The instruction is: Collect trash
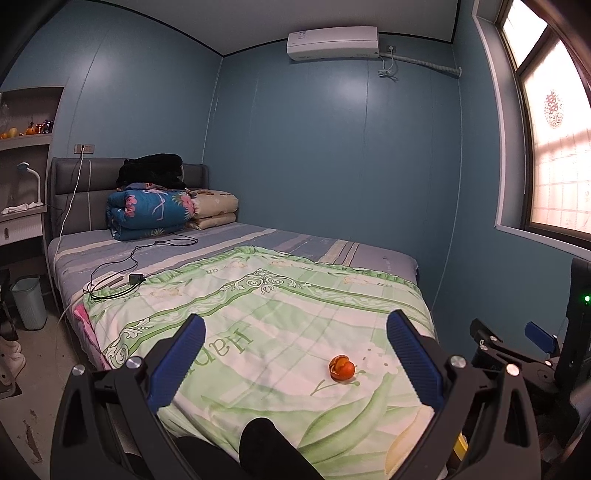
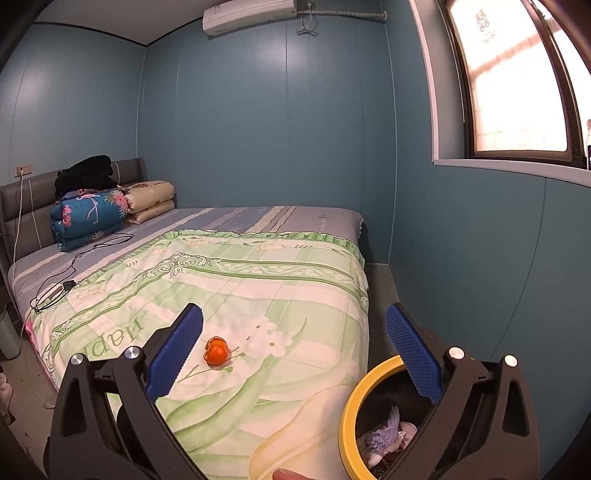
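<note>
Both your left tongs (image 1: 295, 343) and right tongs (image 2: 293, 341) stand apart, empty. Orange peel (image 2: 217, 352) lies on the green quilt (image 2: 229, 280); yellow-rimmed bin (image 2: 351, 410) beside the bed.

Two wrist fisheyes looked from the foot of the bed (image 1: 332, 266) toward its headboard.

The left wrist view sat above the near edge of the green quilt (image 1: 258, 314), facing along the bed to the blue back wall, with the window (image 1: 554, 147) at its right edge and the floor at its left. The right wrist view stood farther right and faced the same way, nearer the window (image 2: 517, 92) wall. Both shared the quilt, the orange peel (image 1: 341, 367) (image 2: 216, 350), the folded bedding (image 1: 151, 214) (image 2: 88, 218) and the air conditioner (image 1: 332, 42) (image 2: 249, 14).
</note>
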Demonstrator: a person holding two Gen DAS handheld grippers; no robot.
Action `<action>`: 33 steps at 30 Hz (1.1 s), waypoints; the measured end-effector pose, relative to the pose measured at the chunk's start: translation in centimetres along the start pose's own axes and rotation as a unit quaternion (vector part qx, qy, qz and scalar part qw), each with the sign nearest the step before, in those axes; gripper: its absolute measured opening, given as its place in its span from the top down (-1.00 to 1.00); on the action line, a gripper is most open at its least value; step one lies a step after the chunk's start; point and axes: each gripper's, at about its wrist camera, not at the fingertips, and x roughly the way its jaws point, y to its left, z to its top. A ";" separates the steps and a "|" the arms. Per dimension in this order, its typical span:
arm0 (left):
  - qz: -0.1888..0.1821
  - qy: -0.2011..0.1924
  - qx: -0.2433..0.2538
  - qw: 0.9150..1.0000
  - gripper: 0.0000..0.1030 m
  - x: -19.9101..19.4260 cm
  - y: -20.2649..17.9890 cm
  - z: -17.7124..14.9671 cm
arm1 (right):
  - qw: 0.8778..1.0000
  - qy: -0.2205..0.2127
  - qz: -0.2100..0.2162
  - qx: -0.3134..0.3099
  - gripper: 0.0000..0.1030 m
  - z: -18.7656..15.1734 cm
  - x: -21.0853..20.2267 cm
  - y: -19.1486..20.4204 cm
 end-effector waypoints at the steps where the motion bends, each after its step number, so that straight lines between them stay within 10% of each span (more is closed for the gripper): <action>1: -0.001 0.001 -0.001 1.000 -0.84 0.0 0.0 0.0 | 1.000 0.000 0.000 0.000 -0.84 0.0 0.0 0.0; 33: -0.010 0.017 -0.011 1.000 -0.84 0.5 0.2 -0.3 | 1.000 0.015 0.005 0.000 -0.84 -0.1 0.8 -0.4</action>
